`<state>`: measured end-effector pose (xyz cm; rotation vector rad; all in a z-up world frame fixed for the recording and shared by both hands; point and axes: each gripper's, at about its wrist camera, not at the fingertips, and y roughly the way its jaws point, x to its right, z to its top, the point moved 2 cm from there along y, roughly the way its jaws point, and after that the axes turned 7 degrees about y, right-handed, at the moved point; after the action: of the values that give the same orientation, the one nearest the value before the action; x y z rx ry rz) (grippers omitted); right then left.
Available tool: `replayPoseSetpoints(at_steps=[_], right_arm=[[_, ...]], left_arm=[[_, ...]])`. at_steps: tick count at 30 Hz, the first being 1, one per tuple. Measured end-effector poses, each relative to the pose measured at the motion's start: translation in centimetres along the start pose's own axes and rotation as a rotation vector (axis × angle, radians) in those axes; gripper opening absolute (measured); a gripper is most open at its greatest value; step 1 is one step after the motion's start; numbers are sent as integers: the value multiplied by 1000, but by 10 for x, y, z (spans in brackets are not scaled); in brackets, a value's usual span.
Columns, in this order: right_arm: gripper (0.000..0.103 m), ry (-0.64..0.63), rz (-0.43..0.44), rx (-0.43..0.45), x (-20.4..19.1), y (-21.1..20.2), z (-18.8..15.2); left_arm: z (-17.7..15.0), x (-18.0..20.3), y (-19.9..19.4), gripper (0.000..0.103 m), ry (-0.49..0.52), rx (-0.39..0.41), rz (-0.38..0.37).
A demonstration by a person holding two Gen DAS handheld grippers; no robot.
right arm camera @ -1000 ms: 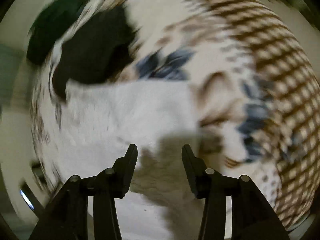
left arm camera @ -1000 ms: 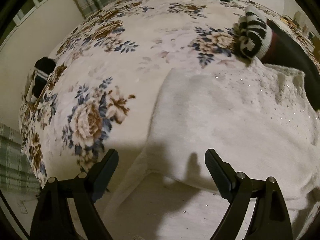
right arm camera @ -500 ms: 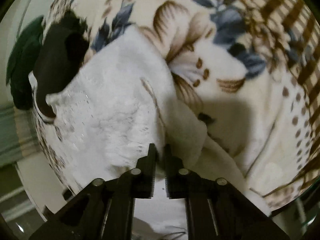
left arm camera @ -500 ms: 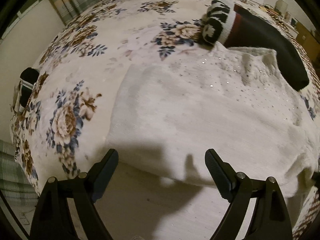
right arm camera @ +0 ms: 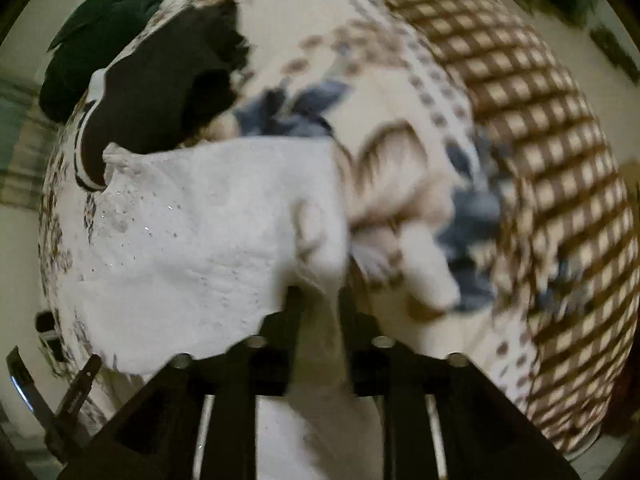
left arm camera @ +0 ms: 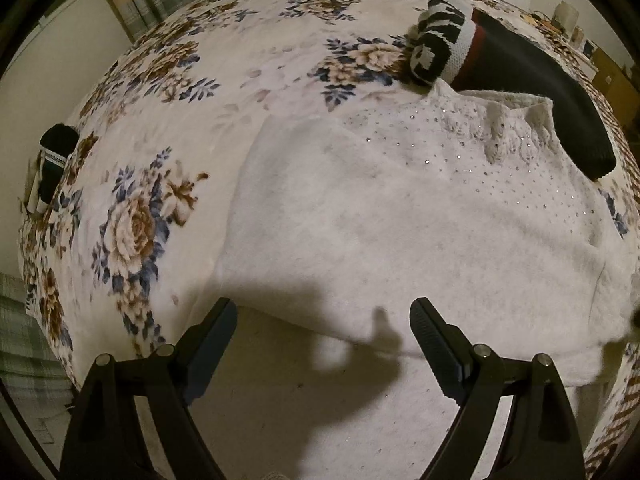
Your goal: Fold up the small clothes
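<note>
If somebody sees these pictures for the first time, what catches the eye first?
The white knitted garment spread across the middle of the floral blanket. Next, the black-and-white patterned sock lying at the garment's far edge. The left gripper hovers open above the near hem.

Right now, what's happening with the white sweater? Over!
Left gripper open, empty, over near hem. Right gripper jaws just opening, white sweater edge between them. Black sock lies across the collar.

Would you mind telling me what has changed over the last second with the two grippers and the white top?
The right gripper pinched shut on the white top's edge half a second ago; its jaws have just been opening, cloth between them. The left gripper stayed wide open over the near hem. The black garment kept its place.
</note>
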<state>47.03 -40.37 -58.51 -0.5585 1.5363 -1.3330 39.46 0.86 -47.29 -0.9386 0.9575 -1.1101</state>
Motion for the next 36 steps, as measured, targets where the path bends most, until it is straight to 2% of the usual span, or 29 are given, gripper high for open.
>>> replayPoseSetpoints(at_steps=[3, 5, 7, 8, 10, 11, 12, 13, 14, 15, 17, 18, 19, 20, 21, 24, 27, 28, 29, 30, 32, 35, 36], right_arm=[[37, 123, 86, 15, 15, -15, -12], [37, 246, 202, -8, 24, -18, -21], [37, 338, 334, -81, 22, -8, -31], [37, 352, 395, -146, 13, 3, -35], [37, 290, 434, -266, -8, 22, -46], [37, 228, 384, -318, -18, 34, -54], [37, 159, 257, -318, -22, 41, -60], [37, 98, 125, -293, -20, 45, -64], [36, 50, -38, -229, -10, 45, -64], [28, 63, -109, -169, 4, 40, -61], [25, 162, -195, -75, 38, 22, -54], [28, 202, -203, -48, 50, 14, -52], [28, 237, -177, -31, 59, 6, -51], [28, 267, -102, -36, 65, 0, -50], [32, 266, -66, -47, 64, -2, -50], [40, 140, -58, -76, 45, 2, -50], [40, 46, -32, -154, 20, 28, -57], [38, 32, -79, -164, 17, 37, -61], [32, 39, -150, -157, 22, 44, -65], [32, 75, -174, -161, 29, 49, -66], [31, 199, -117, -165, 43, 46, -67], [34, 220, -63, -155, 39, 24, -74], [41, 212, -38, -150, 36, 15, -79]], left_arm=[[-2, -4, 1, 88, 8, 1, 2], [-5, -7, 5, 88, 8, -8, 1], [-9, -11, 10, 88, 12, -19, 7], [-11, -13, 11, 88, 12, -23, 12], [-16, -18, 13, 88, 7, -34, 16], [-19, -20, 15, 88, 5, -44, 17], [-21, -21, 16, 88, 4, -49, 17], [-23, -22, 17, 88, 6, -56, 14], [-25, -23, 17, 88, 10, -61, 13], [-27, -24, 18, 88, 17, -65, 13], [-31, -27, 18, 88, 30, -63, 18], [-32, -28, 18, 88, 32, -61, 20], [-33, -31, 18, 88, 33, -60, 23], [-34, -33, 18, 88, 30, -60, 26], [-36, -36, 19, 88, 26, -61, 27], [-42, -45, 23, 88, 17, -73, 37], [-49, -52, 27, 88, 15, -90, 50], [-51, -54, 28, 88, 18, -95, 55], [-53, -55, 30, 88, 24, -99, 62], [-55, -56, 33, 88, 33, -110, 75], [-56, -61, 36, 88, 27, -131, 71], [-56, -69, 23, 88, 18, -110, 66], [-58, -73, 19, 88, 12, -102, 59]])
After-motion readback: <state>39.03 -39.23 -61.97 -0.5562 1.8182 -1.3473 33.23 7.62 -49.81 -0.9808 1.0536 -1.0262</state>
